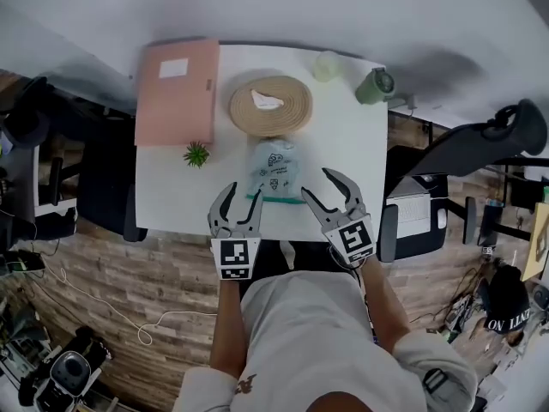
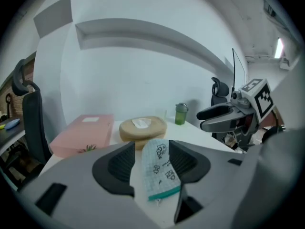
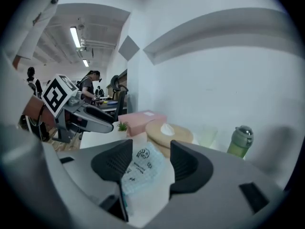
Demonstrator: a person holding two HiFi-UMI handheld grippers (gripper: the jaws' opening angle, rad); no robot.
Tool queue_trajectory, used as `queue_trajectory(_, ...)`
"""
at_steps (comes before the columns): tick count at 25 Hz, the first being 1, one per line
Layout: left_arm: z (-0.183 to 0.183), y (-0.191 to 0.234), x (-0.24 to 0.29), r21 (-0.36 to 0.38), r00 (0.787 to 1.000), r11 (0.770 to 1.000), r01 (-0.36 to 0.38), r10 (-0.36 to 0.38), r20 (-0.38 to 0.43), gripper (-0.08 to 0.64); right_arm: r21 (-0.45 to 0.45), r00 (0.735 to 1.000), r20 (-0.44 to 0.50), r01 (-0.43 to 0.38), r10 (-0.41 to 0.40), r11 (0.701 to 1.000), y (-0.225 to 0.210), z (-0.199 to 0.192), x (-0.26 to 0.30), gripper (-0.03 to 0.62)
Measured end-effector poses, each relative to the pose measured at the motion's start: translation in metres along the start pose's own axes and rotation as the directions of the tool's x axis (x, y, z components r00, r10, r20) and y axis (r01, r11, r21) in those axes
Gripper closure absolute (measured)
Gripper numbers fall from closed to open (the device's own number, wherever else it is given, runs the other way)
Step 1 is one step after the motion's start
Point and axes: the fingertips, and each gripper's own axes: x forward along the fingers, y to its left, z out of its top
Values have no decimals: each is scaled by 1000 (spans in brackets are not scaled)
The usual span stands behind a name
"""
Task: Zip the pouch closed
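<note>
Our left tool and right tool hang released, empty, near the pouch on the desk (zip apparently shut), so we judge little remains.

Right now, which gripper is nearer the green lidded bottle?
Right. The right gripper is on the near side of the green lidded bottle; the left gripper sits farther left.

The pouch looks like thin translucent plastic; the table is smooth and matt.
</note>
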Motion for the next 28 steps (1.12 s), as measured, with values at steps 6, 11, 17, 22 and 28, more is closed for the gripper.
queue_trajectory(6,63,11,-4,39,989,999,21,-27,148,260,38,962,216,161,-165,986,-20,75,-10,286)
queue_trajectory(11,100,18,-5,69,968,996,48,-64,243,233,85,925,252,272,-285,959,-29,100,-15,284)
queue_trajectory(17,125,25,4,64,945,990,122,-136,299,233,126,894,238,358,-378,925,-31,111,-16,285)
queue_trajectory(22,138,32,13,100,925,978,182,-205,320,233,142,861,233,430,-452,892,-35,122,-17,287)
queue_trajectory(28,155,34,16,92,918,976,195,-215,334,233,151,831,237,480,-503,864,-43,131,-23,287)
